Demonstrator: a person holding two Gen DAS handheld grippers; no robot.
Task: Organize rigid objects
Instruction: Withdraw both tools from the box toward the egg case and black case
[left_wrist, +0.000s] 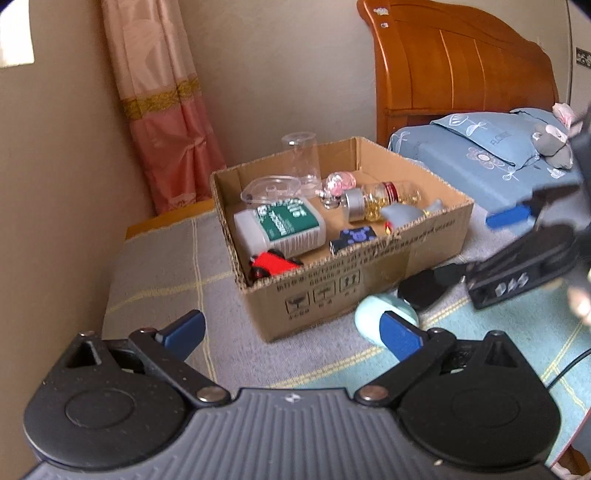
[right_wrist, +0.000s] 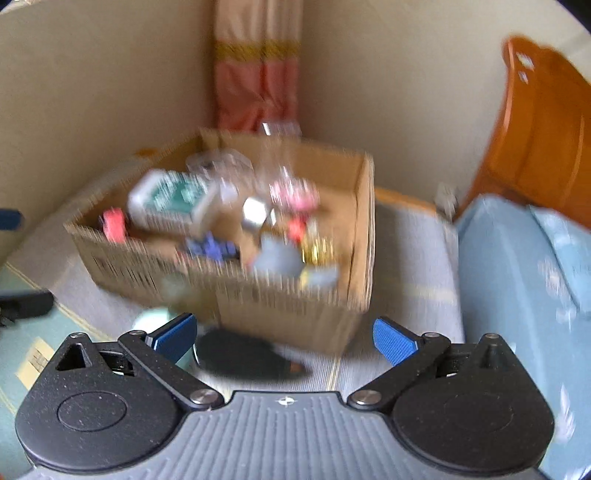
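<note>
the open brown cardboard box (left_wrist: 343, 258) sits on the grey checked cloth (left_wrist: 162, 280), tucked in by the beige wall and the pink curtain (left_wrist: 162, 110). inside it, a white bottle with a green label (left_wrist: 280, 229) lies on its side, a red toy car (left_wrist: 273, 264) is wedged in the near corner, and a small dark blue patterned block (left_wrist: 352, 238) rests near the front wall. further back there's a clear plastic cup (left_wrist: 303, 158) standing upside down, a clear plastic lid (left_wrist: 269, 188), a pink glassy ornament (left_wrist: 338, 184) and a clear jar of yellow beads with a silver cap (left_wrist: 380, 199) lying flat.

outside the box, just beside its front corner, a pale mint round object (left_wrist: 373, 314) lies touching a flat black object (left_wrist: 424, 288) on the cloth.

the left gripper (left_wrist: 291, 332) hangs in front of the box, blue pads spread wide, nothing between them. the right gripper (right_wrist: 282, 338) is spread too and empty, with that black object (right_wrist: 240, 354) below it; its view is heavily blurred. from the left wrist camera it shows at the right edge (left_wrist: 517, 240), over the blue floral bedding (left_wrist: 480, 158) by the orange wooden headboard (left_wrist: 461, 62).
</note>
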